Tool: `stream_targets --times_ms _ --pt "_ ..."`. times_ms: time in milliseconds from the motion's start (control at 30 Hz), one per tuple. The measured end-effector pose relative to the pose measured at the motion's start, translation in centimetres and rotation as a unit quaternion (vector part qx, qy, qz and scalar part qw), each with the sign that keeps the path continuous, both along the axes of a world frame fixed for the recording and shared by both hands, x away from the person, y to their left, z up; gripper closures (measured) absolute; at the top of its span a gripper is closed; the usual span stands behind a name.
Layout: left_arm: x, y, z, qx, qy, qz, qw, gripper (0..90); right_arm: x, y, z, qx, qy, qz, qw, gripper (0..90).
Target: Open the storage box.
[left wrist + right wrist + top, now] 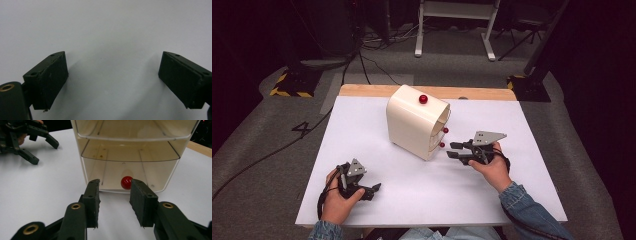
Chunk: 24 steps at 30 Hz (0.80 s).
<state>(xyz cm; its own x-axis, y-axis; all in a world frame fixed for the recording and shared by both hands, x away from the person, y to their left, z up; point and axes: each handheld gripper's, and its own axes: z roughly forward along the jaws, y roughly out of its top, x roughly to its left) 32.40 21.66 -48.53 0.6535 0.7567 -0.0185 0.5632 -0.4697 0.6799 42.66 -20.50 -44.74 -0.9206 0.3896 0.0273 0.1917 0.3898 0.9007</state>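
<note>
Drawer unit (417, 127), cream, three red knobs, sits near the desk's (362, 130) far edge, about centre, its front turned toward the right edge. Our right claw (451, 150) is just beside the unit's front, lined up on the bottom drawer's knob (126, 182). In the right gripper view the jaws are partly open with the knob just beyond the tips, nearer one jaw; pads not on it, nothing held. Bottom drawer (130, 173) looks shut, clear front, nothing visible inside. Our left claw (373, 191) rests near the desk's near-left corner, well apart from the unit, jaws wide open over bare desk, holding nothing.
</note>
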Motion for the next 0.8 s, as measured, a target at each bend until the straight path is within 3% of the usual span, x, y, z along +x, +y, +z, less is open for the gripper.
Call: stream_targets --times_ms 300,533,800 --pt "0.0 0.0 0.0 0.0 -0.001 0.0 1.0 9.2 1.4 1.0 -1.3 -0.008 0.004 -0.013 0.9999 65.4" --pt "0.0 0.0 0.0 0.0 -0.001 0.0 1.0 9.2 2.6 1.6 -1.8 -0.009 -0.006 -0.008 0.9999 69.5" --pt "0.0 0.0 0.0 0.002 -0.002 0.0 1.0 9.2 2.6 2.0 -2.0 -0.015 -0.009 -0.005 0.9998 73.7"
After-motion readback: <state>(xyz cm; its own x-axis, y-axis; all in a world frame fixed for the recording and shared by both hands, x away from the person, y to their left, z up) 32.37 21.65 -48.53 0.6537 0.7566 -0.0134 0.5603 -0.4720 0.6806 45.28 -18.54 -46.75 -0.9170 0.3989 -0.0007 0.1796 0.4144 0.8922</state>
